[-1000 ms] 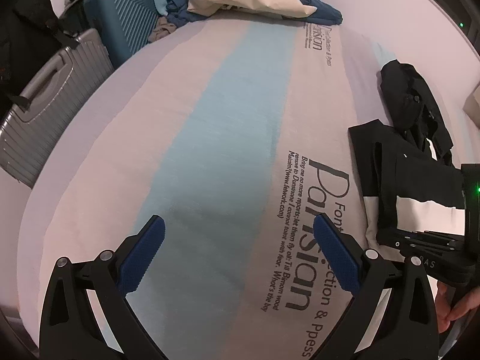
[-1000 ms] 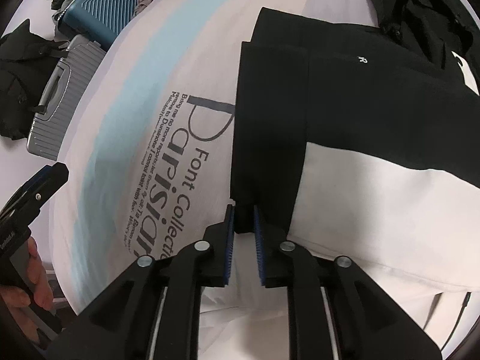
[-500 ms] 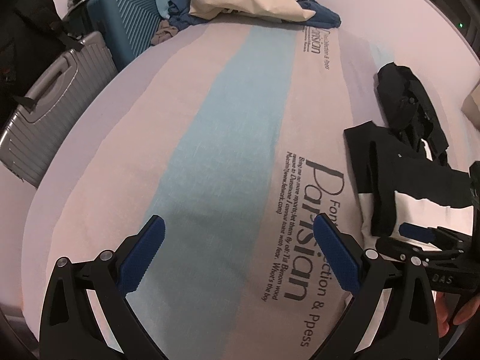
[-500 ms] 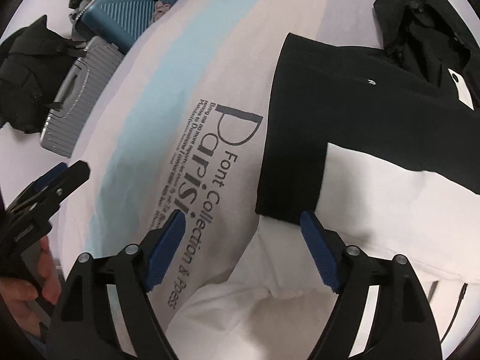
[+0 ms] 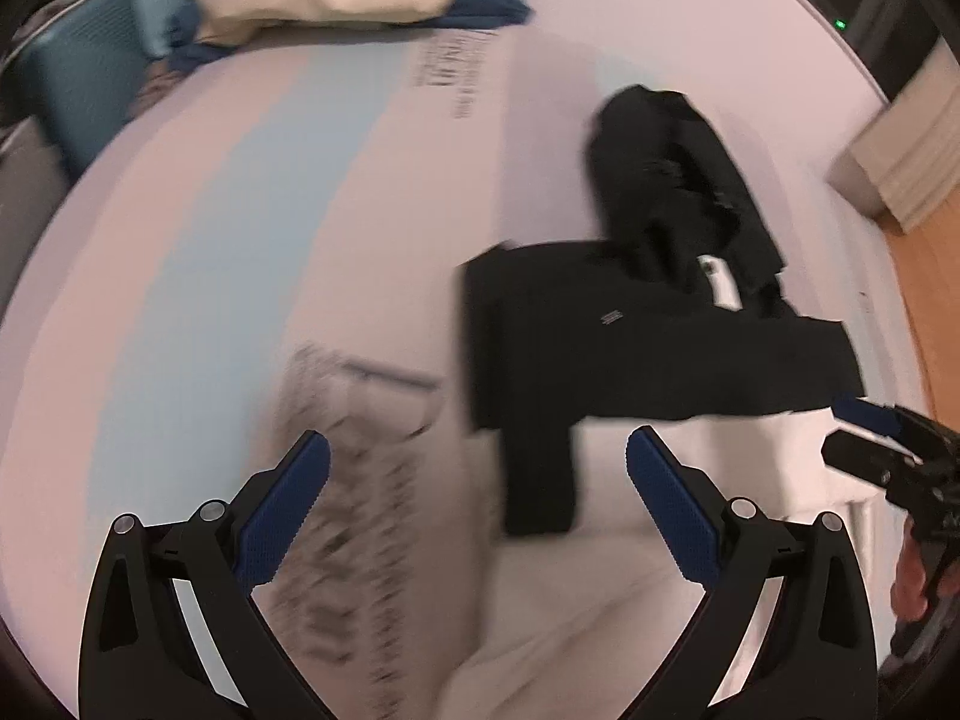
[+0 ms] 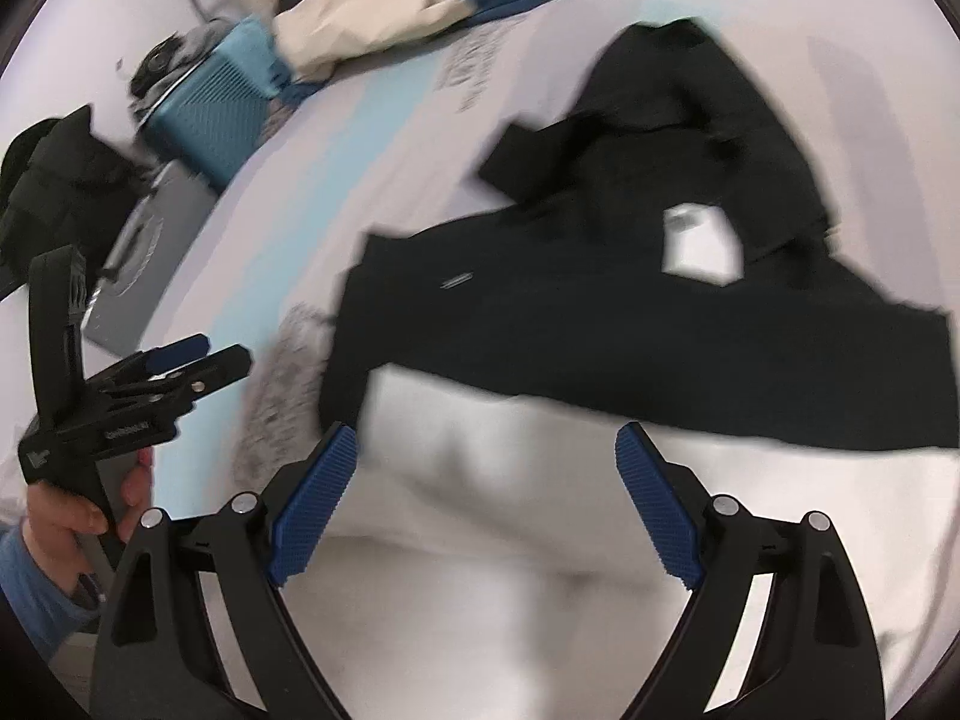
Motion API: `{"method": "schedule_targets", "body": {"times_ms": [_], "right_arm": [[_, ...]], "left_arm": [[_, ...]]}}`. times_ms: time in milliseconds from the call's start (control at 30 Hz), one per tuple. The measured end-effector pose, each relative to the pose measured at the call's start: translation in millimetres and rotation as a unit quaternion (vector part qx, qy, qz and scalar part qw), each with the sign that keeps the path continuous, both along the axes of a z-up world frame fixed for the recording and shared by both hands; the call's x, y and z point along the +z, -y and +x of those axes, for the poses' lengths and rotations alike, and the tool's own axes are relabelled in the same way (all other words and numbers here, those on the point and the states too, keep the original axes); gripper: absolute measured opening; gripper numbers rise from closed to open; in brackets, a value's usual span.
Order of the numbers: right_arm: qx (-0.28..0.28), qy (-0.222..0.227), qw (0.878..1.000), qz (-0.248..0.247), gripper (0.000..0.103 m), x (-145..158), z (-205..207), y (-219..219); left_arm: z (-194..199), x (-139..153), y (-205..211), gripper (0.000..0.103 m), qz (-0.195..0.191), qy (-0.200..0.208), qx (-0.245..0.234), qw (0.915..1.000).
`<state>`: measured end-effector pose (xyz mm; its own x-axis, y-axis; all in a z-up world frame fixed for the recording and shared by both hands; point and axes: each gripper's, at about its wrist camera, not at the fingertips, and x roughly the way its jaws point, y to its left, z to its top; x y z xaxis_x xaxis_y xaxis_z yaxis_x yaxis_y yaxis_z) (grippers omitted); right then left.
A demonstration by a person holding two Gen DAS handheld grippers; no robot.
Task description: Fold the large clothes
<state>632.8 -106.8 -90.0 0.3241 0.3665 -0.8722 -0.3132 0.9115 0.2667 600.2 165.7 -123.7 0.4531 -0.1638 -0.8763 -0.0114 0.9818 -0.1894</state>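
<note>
Black-and-white cotton garment [image 6: 600,360] lies on the striped bedsheet [image 5: 240,228]; both spread, empty grippers [image 6: 486,504] [image 5: 477,498] should pinch opposite hem corners evenly.

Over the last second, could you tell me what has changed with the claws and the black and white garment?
The right claw, shut on the garment's black sleeve a second ago, let it go and now stands open above the white part. The sleeve lies folded inward on the black and white garment. The left claw swung right toward the garment. It stayed open and empty; the crumpled black clothing beyond stayed put.
</note>
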Motion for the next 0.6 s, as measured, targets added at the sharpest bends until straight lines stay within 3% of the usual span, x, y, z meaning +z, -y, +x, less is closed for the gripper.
{"method": "schedule_targets", "body": {"times_ms": [167, 267, 600], "right_arm": [[-0.007, 0.023, 0.999, -0.025, 0.084, 10, 56, 61], [-0.005, 0.038, 0.999, -0.036, 0.084, 16, 101, 84], [0.018, 0.073, 0.996, -0.054, 0.084, 2, 218, 101]], "left_arm": [[62, 7, 56, 0.097, 0.019, 0.012, -0.049, 0.9986], [105, 14, 78, 0.097, 0.001, 0.022, -0.060, 0.9979], [231, -1, 120, 0.097, -0.002, 0.031, -0.085, 0.9959]]}}
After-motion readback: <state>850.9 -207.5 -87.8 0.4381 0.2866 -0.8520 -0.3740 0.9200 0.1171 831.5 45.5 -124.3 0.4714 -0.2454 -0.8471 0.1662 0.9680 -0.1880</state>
